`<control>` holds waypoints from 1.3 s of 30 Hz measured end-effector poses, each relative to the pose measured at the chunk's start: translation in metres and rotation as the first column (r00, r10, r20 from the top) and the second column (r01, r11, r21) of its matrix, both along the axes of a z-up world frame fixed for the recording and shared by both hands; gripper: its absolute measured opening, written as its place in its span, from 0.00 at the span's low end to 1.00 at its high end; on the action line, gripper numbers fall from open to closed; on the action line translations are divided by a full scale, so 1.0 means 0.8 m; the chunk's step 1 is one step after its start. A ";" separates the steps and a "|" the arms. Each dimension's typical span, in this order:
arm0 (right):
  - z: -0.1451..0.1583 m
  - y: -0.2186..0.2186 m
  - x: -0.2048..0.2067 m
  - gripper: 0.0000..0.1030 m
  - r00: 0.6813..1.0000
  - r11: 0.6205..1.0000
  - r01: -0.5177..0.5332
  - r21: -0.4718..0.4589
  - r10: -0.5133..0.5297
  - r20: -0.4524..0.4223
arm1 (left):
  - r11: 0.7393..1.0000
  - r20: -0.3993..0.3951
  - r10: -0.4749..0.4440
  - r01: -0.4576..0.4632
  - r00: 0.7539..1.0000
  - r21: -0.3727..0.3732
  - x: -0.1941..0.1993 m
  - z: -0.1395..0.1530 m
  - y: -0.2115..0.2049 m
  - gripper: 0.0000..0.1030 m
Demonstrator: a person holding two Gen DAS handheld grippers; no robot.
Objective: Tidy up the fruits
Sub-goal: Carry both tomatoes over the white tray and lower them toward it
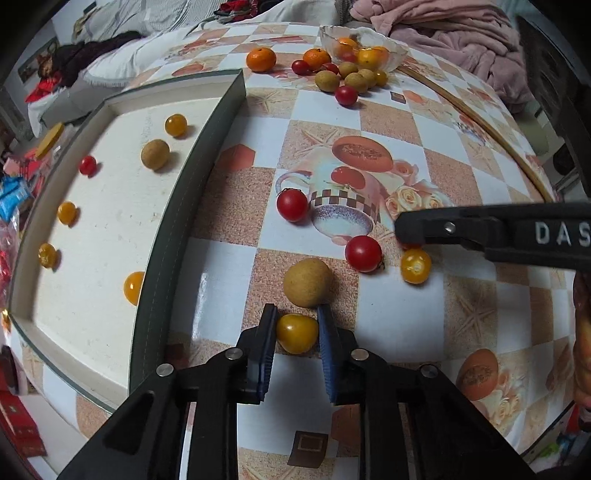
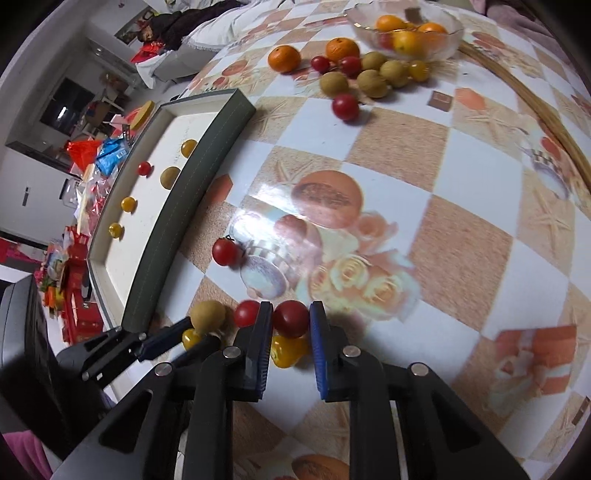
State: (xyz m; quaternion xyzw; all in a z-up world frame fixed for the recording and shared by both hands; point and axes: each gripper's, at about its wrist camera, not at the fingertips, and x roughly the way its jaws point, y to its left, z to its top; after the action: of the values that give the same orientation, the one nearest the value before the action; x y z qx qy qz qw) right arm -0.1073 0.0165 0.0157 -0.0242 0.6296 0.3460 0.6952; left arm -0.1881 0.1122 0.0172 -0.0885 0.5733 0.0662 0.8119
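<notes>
1. A yellow cherry tomato point(image 1: 296, 333) sits on the table between the blue pads of my left gripper point(image 1: 297, 325). The jaws are apart with a pad close on each side, but I cannot tell whether either pad touches it.
2. Just beyond that gripper's tips lies a tan longan point(image 1: 308, 282), near the yellow tomato.
3. My right gripper point(image 2: 291, 320) has a red cherry tomato point(image 2: 290, 318) between its pads; the jaws stand close either side of it, and I cannot tell if they are actually pressing.
4. Directly below that red one, nearer the camera, a second yellow tomato point(image 2: 288, 350) rests on the cloth.
5. Another red tomato point(image 2: 246, 313) lies just outside my right gripper's left finger, and a further red one point(image 2: 225, 252) sits alone nearer the tray.
6. The tray point(image 1: 192, 155), dark-rimmed with a cream floor, lies to the left. It holds several small fruits well apart: yellow tomatoes, one red tomato point(image 1: 88, 165) and one longan point(image 1: 155, 154).
7. At the far end of the table a glass bowl point(image 2: 448, 40) holds oranges and small fruit.
8. In front of the bowl, loose on the checked tablecloth point(image 2: 461, 236), are two mandarins point(image 2: 283, 58), several longans and a few red tomatoes.
9. Pink fabric point(image 1: 461, 33) is heaped beyond the table edge.
</notes>
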 end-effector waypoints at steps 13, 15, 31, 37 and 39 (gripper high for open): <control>0.015 -0.019 -0.001 0.21 0.999 0.999 0.040 0.018 -0.040 -0.002 | 0.995 0.016 0.056 -0.055 0.998 -0.080 -0.012 0.021 0.017 0.23; 0.019 -0.016 -0.001 0.21 0.999 0.999 0.039 0.021 -0.039 0.002 | 0.995 0.029 0.053 -0.050 0.998 -0.081 -0.014 0.029 0.018 0.23; 0.057 0.083 -0.013 0.21 0.996 0.996 -0.057 0.064 0.053 0.066 | 0.983 0.131 0.184 -0.180 0.974 -0.041 -0.042 0.077 0.118 0.23; 0.064 0.143 -0.026 0.21 0.992 0.992 -0.104 0.075 0.098 0.082 | 0.967 0.132 0.254 -0.255 0.958 -0.004 -0.059 0.071 0.180 0.23; 0.064 0.159 -0.031 0.21 0.991 0.991 -0.114 0.074 0.108 0.082 | 0.962 0.130 0.270 -0.273 0.954 0.005 -0.063 0.067 0.198 0.23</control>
State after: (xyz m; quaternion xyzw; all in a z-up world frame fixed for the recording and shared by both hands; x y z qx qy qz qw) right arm -0.1318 0.1439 0.0667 -0.0454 0.5854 0.4074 0.6995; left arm -0.2385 0.2707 0.0705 -0.1614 0.5017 0.1779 0.8310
